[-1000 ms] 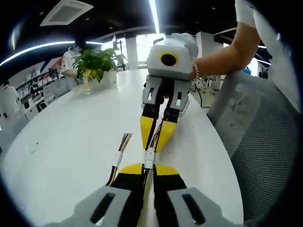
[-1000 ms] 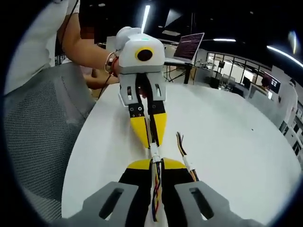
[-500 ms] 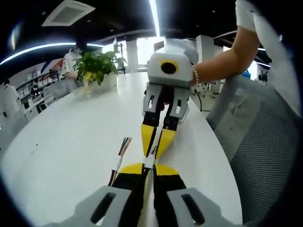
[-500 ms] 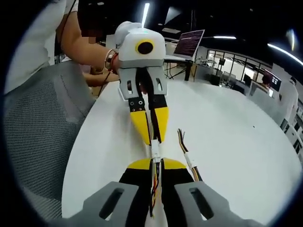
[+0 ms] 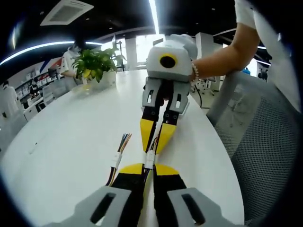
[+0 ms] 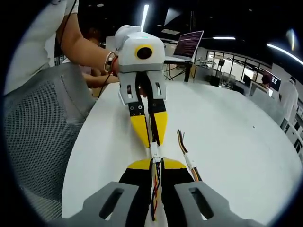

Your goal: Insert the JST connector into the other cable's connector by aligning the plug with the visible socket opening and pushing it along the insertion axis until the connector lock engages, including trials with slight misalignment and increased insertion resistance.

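While both tongs, left (image 5: 149,169) and right (image 6: 155,164), clamped their cables, the white connectors (image 5: 149,159) met; a straight push remained, I judged.

left view: faces right tool (image 5: 156,144) | right view: faces left tool (image 6: 152,144) | shared: table (image 5: 66,142)

White-bodied left gripper (image 6: 150,144) and right gripper (image 5: 155,149), each with a yellow ring round a dark lens. Grey links with dark slots, black jaws tipped in yellow. White short sleeve (image 5: 246,12) on the upper arm; a beaded bracelet (image 6: 110,62) at the wrist.
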